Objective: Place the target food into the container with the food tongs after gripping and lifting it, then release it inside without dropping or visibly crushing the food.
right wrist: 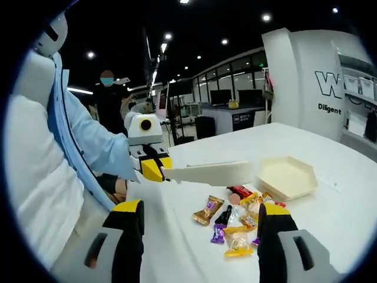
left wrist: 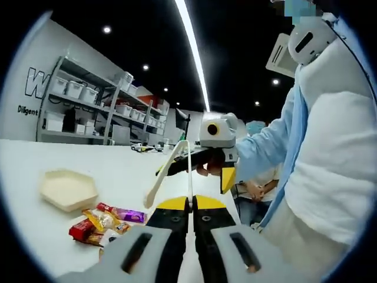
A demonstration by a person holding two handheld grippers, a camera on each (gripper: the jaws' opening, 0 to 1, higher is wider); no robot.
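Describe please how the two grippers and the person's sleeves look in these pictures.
Each gripper has black jaws with yellow tips on grey bodies with dark slots. The left gripper and the right gripper each carry a white housing on top. The person wears a light blue sleeve under a white padded vest.

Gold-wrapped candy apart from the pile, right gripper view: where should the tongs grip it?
Across its middle, over the short width, from above. The gold-wrapped candy lies flat with bare table along both long sides, set off from the pile, so the tongs should fit.
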